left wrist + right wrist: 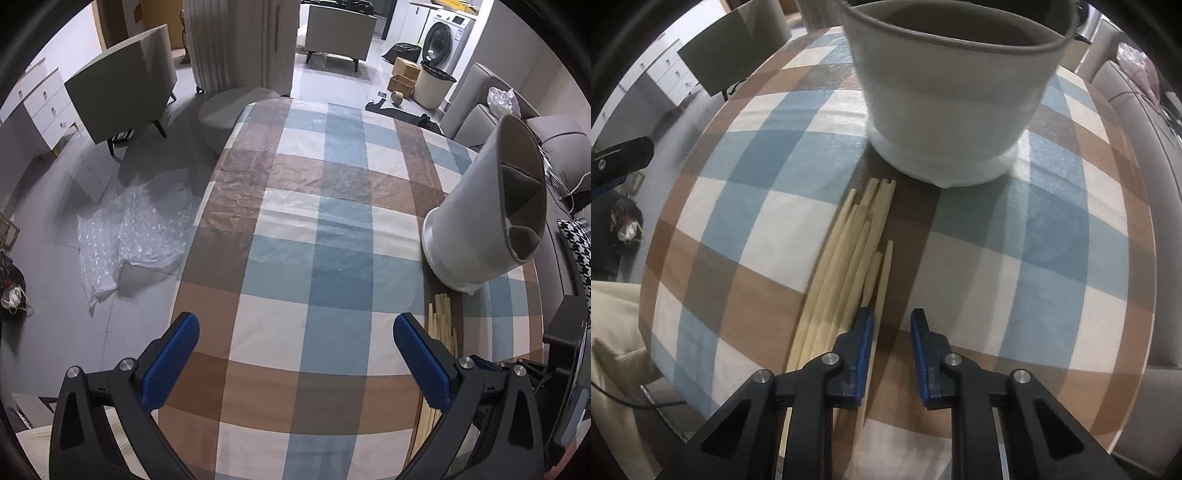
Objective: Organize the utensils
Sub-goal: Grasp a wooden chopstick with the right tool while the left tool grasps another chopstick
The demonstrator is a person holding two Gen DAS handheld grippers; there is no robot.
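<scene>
Left wrist, white holder (476, 218) upright, visible compartments empty, chopsticks (849, 266) beside

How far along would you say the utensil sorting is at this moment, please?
Nothing looks done yet: the holder shows only bare compartments, and the chopsticks all lie on the checked tablecloth in front of it. In hand: the right gripper is down at the bundle with one chopstick between its narrowed jaws, pads not clearly pressing. The left gripper is open and holds nothing. Left: every chopstick still has to go in.

Dim, even indoor light; heavy fisheye bending with black corners, faint sheen on the tablecloth (332, 221), slight blur.
</scene>
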